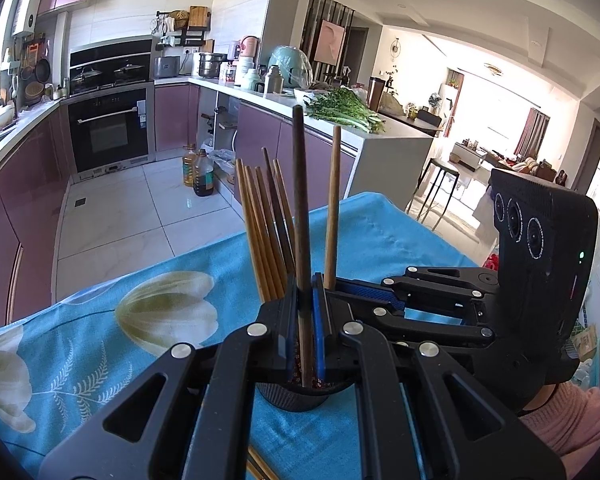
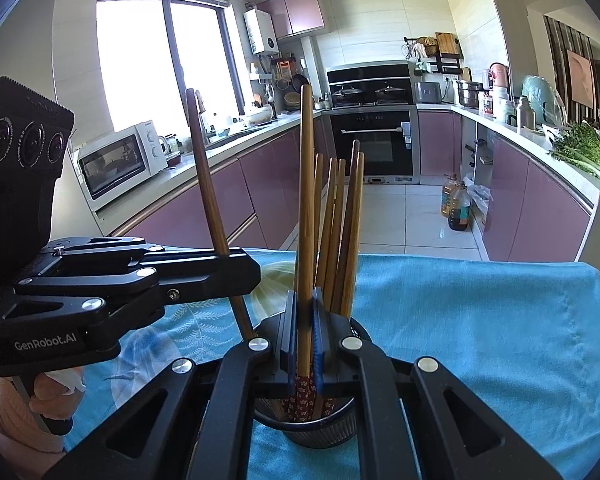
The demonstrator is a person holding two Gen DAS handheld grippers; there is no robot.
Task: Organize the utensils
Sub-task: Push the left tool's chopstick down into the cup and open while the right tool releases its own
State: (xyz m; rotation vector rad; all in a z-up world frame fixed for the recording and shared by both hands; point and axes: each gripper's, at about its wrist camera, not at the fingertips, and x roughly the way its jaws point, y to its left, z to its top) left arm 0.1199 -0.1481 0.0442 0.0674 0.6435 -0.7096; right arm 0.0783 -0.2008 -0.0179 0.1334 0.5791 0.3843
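Observation:
A black round holder [image 1: 296,398] stands on the blue flowered cloth, also seen in the right wrist view [image 2: 320,432]. Several wooden chopsticks [image 1: 266,224] stand in it. My left gripper [image 1: 306,312] is shut on a dark brown chopstick [image 1: 301,200], held upright with its lower end inside the holder. My right gripper [image 2: 304,320] is shut on a light brown chopstick [image 2: 306,184] with a red patterned tip, also upright over the holder. The right gripper shows in the left wrist view [image 1: 324,284], and the left gripper shows in the right wrist view [image 2: 236,276].
The blue cloth [image 1: 100,344] covers the table, whose far edge drops to a tiled kitchen floor [image 1: 120,208]. More chopsticks [image 1: 260,466] lie on the cloth near me. Purple cabinets and a counter with greens [image 1: 340,110] stand beyond.

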